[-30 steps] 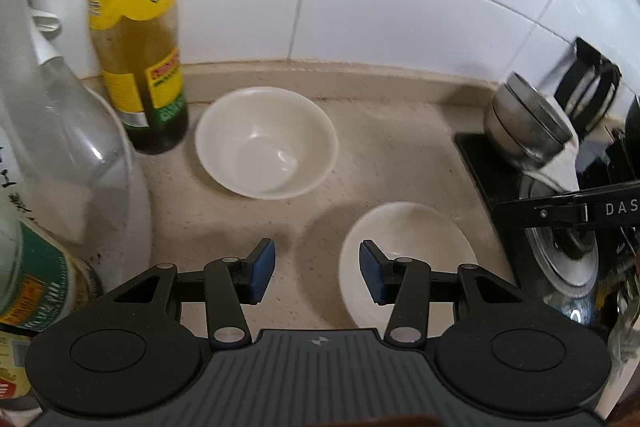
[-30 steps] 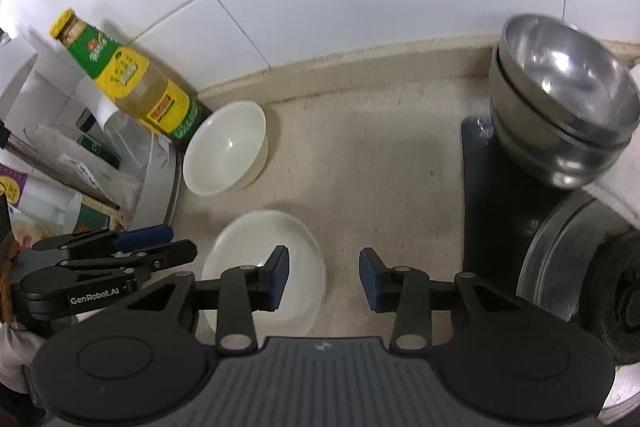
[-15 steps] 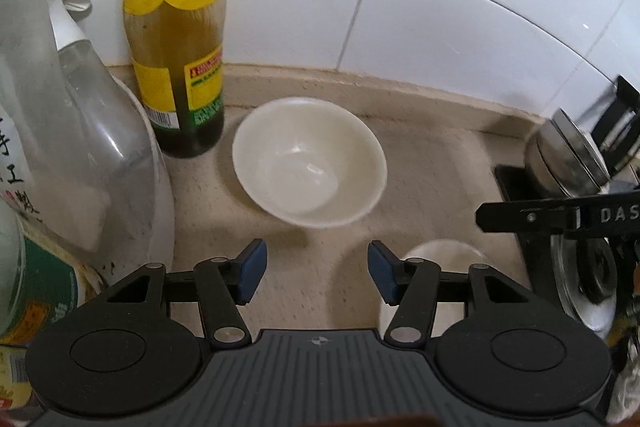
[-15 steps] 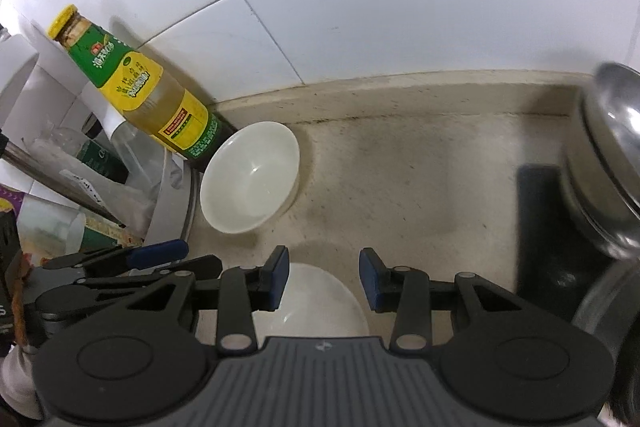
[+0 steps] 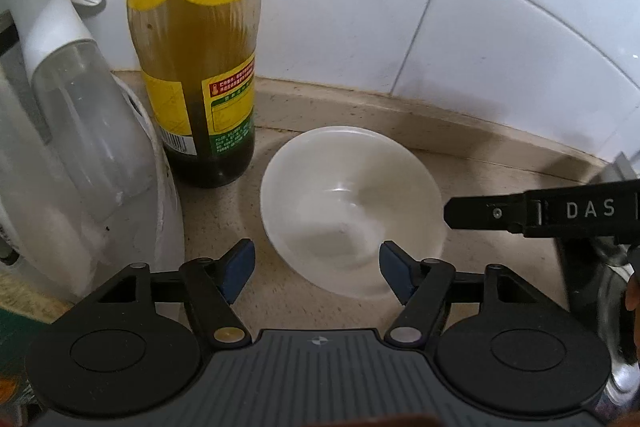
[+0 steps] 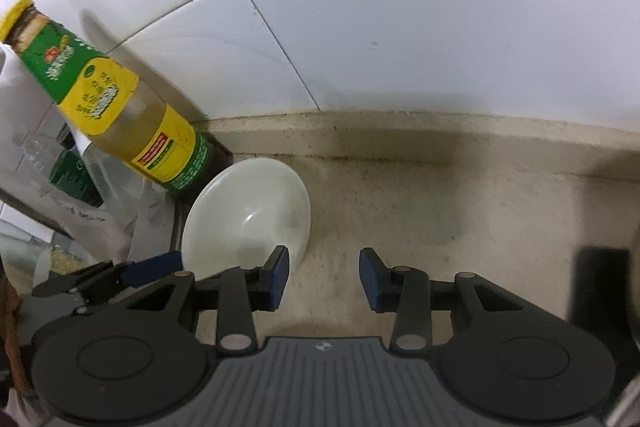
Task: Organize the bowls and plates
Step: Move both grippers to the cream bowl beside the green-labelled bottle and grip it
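Bowl (image 5: pixel 352 211) sits on the bench just ahead of the left gripper (image 5: pixel 316 267), whose jaws have just been widening, nothing between them. Bottle (image 5: pixel 196 67) stands close left; a careless reach could topple it.

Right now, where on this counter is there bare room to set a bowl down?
The widest bare patch of counter lies right of the white bowl, bounded by the tiled wall behind and a dark mat at far right. Left of the bowl is crowded: the sauce bottle stands close beside it, then a spray bottle.
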The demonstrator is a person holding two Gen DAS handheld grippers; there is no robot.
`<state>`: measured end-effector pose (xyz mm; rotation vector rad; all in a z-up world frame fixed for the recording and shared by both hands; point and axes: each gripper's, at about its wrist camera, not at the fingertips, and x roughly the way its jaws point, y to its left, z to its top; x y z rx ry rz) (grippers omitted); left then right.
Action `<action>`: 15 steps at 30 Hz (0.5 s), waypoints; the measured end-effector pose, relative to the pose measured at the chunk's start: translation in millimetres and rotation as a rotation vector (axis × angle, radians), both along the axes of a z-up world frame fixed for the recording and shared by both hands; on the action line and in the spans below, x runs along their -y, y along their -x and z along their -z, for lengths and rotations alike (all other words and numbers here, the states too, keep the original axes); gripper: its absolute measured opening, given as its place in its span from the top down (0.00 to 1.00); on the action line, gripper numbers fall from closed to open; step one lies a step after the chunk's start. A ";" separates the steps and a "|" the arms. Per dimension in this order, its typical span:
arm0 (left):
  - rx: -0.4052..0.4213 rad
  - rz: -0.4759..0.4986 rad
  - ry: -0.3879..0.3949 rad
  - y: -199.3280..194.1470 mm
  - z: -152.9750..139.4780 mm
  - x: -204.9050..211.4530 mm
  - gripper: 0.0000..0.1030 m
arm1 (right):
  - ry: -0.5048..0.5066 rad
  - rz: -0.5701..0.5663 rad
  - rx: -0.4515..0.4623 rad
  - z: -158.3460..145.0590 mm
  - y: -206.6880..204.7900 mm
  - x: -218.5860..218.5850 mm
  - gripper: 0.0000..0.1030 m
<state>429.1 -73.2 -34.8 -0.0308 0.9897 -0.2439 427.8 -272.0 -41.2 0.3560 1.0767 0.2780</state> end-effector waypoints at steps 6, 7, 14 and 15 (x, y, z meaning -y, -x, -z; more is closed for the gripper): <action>0.045 0.008 -0.058 -1.6 5.2 12.7 0.19 | 0.040 -0.051 0.036 12.9 -12.7 -13.8 0.64; 0.052 0.009 -0.058 -1.4 5.4 14.0 0.19 | 0.049 -0.058 0.042 15.1 -13.1 -15.4 0.64; 0.043 0.057 -0.067 -2.1 9.2 27.2 0.27 | 0.049 -0.091 0.042 23.9 -13.4 -19.1 0.64; 0.033 0.059 -0.053 -3.0 11.0 27.6 0.29 | 0.046 -0.091 0.040 24.7 -13.3 -18.6 0.67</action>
